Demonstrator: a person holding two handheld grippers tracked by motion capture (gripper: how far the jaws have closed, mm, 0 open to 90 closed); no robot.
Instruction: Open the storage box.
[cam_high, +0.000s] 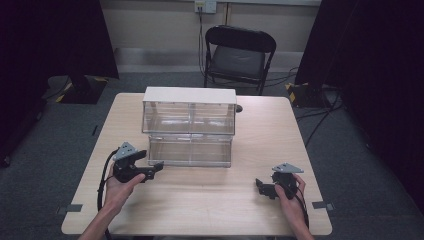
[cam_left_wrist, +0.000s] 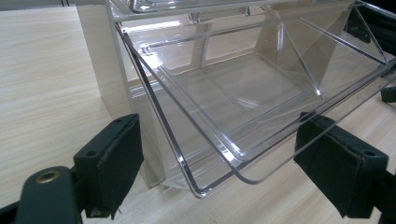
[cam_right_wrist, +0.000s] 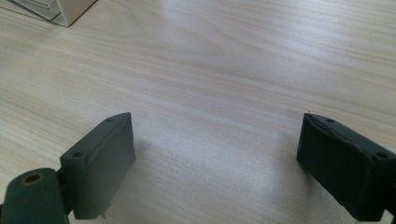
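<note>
Two grippers sit over the wooden table (cam_high: 210, 200) in the high view. Your left gripper (cam_high: 156, 167) is at the lower left corner of the clear two-tier bin organizer (cam_high: 189, 127), which stands at the table's middle toward the far edge, under a white top panel (cam_high: 190, 95). Your left hand (cam_high: 120, 187) holds that gripper with its jaws pointing right toward the lower tier. Your right gripper (cam_high: 260, 186) rests near the table's right front, well apart from the organizer, held by your right hand (cam_high: 290, 197). A black folding chair (cam_high: 239, 52) stands behind the table.

In the left gripper view, the jaws stand wide apart and grip nothing. The tilted-out clear lower bin (cam_left_wrist: 243, 98) lies between and beyond them; its front lip (cam_left_wrist: 219, 179) sits in the gap between the black pads (cam_left_wrist: 114, 161). You cannot tell whether either pad touches the plastic.

In the right gripper view, the jaws are likewise spread wide over bare wood, holding nothing. A corner of the organizer (cam_right_wrist: 56, 9) appears at the upper left, far from the pads (cam_right_wrist: 100, 161).
</note>
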